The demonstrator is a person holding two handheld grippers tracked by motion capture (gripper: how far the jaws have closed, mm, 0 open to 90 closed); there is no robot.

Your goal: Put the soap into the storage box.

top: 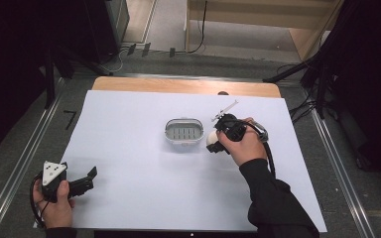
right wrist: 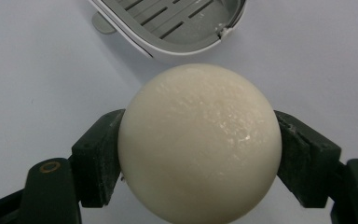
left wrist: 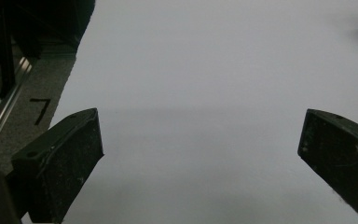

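Note:
A round cream-white soap [right wrist: 199, 142] sits clamped between the two black jaws of my right gripper [right wrist: 200, 158], which is shut on it. From the high view the soap [top: 212, 139] and right gripper [top: 218, 139] are just right of a white oval soap dish [top: 184, 131] with a grey slotted insert. The dish [right wrist: 177, 28] lies just beyond the soap in the right gripper view. My left gripper [top: 90, 178] rests near the table's front left corner, open, with bare white sheet between its jaws [left wrist: 200, 154].
A white sheet [top: 144, 168] covers the table, with a wooden strip [top: 178, 85] at its far edge. Metal rails [top: 22, 158] run along both sides. Dark stands and cables crowd the floor at the far corners.

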